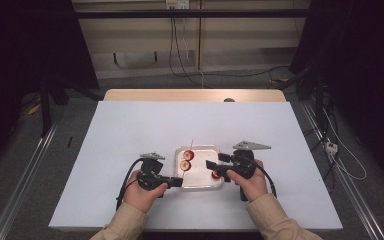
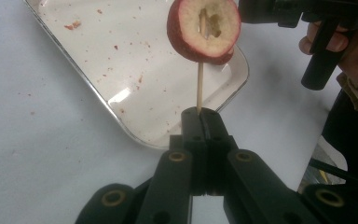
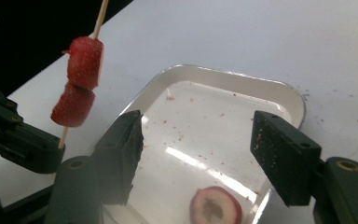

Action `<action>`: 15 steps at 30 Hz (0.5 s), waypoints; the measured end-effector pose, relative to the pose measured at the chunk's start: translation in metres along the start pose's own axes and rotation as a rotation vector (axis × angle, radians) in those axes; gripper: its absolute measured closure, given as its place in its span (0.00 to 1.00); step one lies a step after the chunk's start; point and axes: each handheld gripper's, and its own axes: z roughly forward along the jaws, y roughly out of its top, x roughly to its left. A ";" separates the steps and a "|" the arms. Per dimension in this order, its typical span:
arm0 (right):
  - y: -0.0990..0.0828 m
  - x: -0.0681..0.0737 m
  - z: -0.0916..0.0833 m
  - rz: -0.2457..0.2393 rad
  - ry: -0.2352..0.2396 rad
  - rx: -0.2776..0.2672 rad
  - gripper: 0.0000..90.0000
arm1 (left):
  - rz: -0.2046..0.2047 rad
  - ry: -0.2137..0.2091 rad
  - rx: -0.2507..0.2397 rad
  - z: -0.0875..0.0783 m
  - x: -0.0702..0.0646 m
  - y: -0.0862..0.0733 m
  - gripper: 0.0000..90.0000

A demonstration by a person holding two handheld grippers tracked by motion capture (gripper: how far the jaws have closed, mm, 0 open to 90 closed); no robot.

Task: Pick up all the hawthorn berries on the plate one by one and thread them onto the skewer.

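Thin wooden skewer (image 3: 100,14) cut by top edge; round red-skinned fruit slice (image 3: 215,206) cropped at bottom; shallow metal tray (image 2: 135,135) corner cropped.

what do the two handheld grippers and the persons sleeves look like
Both the left gripper and the right gripper are matte black, with jointed link arms fixed by brass-coloured pivot rings and flat block-shaped jaws. Each carries a grey three-cornered plate on top and trails a black cable. The right gripper's pads are flecked with reddish crumbs. The sleeves are tan.
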 end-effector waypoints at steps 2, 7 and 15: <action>-0.001 0.000 -0.001 -0.018 -0.004 0.013 0.39 | -0.002 0.000 -0.002 0.000 -0.001 0.000 1.00; -0.005 0.000 -0.004 -0.076 -0.014 0.045 0.54 | 0.000 0.000 0.003 -0.001 0.000 0.000 1.00; -0.015 -0.001 -0.006 -0.132 -0.033 0.105 0.62 | 0.001 0.000 0.000 0.000 -0.001 0.000 1.00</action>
